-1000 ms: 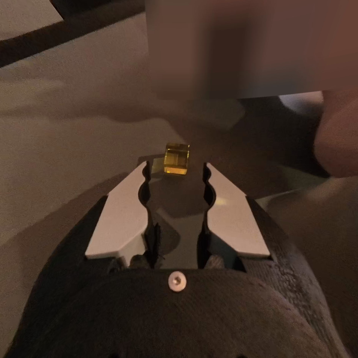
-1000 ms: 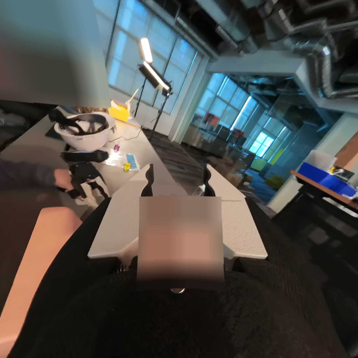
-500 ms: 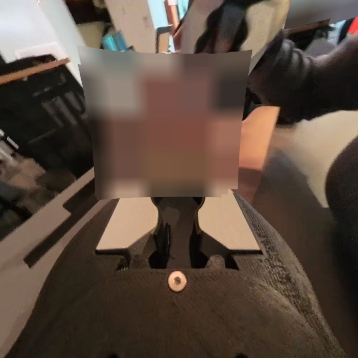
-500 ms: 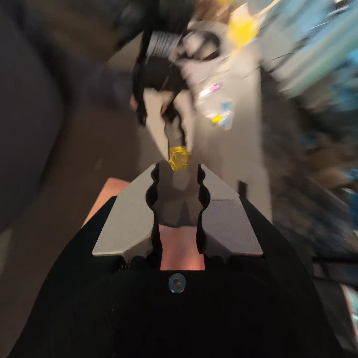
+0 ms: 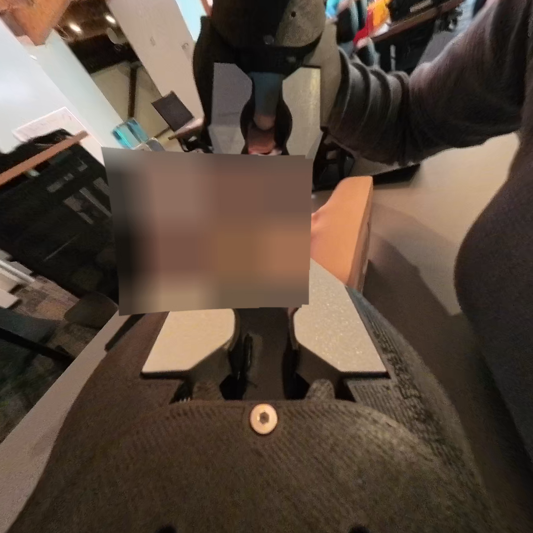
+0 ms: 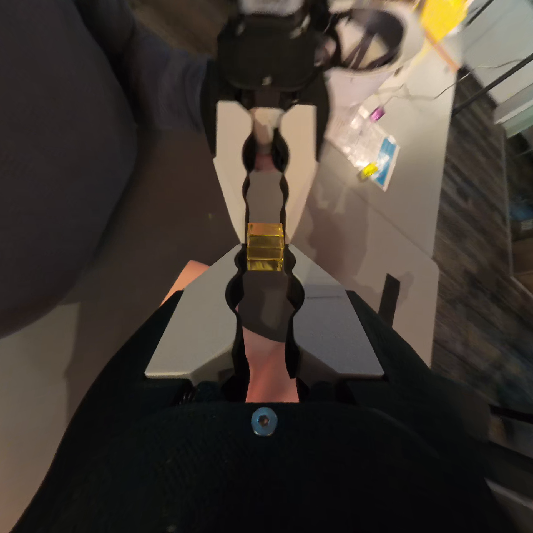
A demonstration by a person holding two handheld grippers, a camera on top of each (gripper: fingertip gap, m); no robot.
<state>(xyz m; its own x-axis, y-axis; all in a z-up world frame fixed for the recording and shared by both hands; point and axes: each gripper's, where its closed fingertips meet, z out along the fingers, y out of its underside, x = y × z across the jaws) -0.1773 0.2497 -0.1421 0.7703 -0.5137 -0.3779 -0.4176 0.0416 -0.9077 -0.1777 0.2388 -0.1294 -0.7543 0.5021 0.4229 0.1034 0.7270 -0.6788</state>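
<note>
In the right wrist view a clear yellow cube (image 6: pixel 264 245) hangs above the grey table (image 6: pixel 375 245) between two grippers that meet tip to tip. My left gripper (image 6: pixel 264 230) reaches in from the top, with its pads against the far part of the cube. My right gripper (image 6: pixel 264 255) comes from below, with its pads against the near part of the cube. In the left wrist view a blurred patch hides the fingertips and the cube. Only the bases of the left fingers (image 5: pixel 199 340) and the right gripper's fingers (image 5: pixel 227 115) show there.
A white hard hat (image 6: pixel 372 43) and a clear plastic bag (image 6: pixel 363 138) holding small yellow and purple pieces lie farther along the table. An orange block (image 5: pixel 340 227) lies beside the left gripper. A person's dark sleeve (image 5: pixel 432 86) is at the right. The table's edge and carpet are at the right (image 6: pixel 476 259).
The left gripper took the cube off the table, lifted it and turned to face the right gripper. The right gripper swung down from the room and narrowed its jaws onto the cube.
</note>
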